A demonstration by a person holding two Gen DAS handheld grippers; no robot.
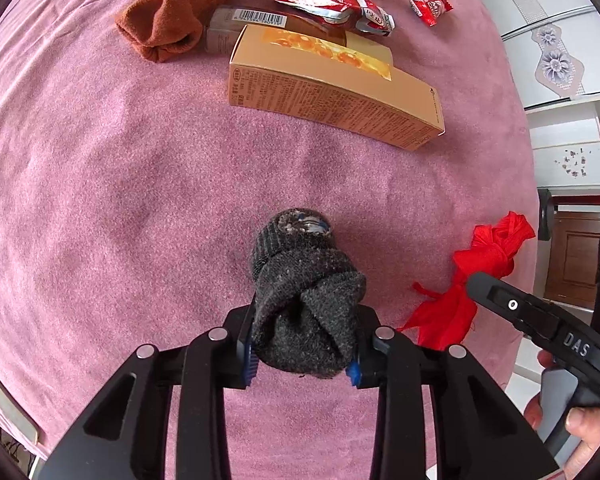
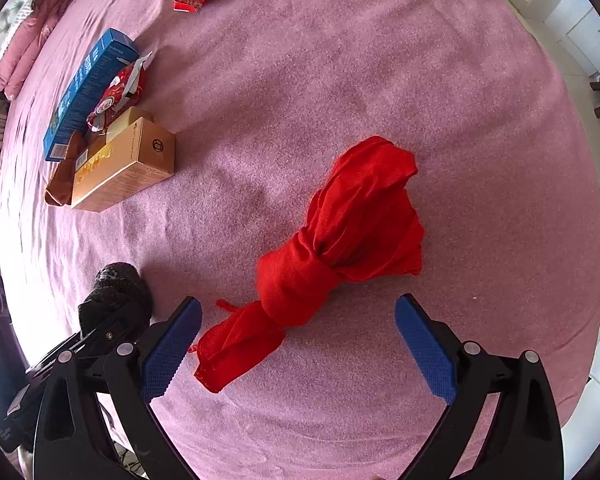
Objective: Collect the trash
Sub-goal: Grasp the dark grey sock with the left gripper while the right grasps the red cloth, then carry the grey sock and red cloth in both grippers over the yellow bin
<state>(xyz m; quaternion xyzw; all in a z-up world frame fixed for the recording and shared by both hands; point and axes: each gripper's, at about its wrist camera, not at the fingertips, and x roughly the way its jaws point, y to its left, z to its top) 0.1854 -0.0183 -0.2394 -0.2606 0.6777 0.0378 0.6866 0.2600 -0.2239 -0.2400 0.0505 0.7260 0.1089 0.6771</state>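
On the pink bed (image 1: 100, 160), the left hand-held gripper (image 1: 302, 354) clamps a dark sock (image 1: 306, 300) that may slip, while the right hand-held gripper (image 2: 298, 350), spread wide, could snag the red cloth (image 2: 340, 240).

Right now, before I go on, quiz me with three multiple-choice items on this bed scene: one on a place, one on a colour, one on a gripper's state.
1. What lies under the right gripper?
A. knotted cloth
B. blue box
C. candy wrapper

2. What colour is that knotted cloth?
A. brown
B. red
C. grey

3. What is the left gripper doing?
A. open above the tan box
B. shut on nothing
C. shut on the dark sock

Answers:
1 A, the cloth's tail lies between the open fingers.
2 B, bright red on the pink cover.
3 C, the dark sock sits squeezed between the pads.
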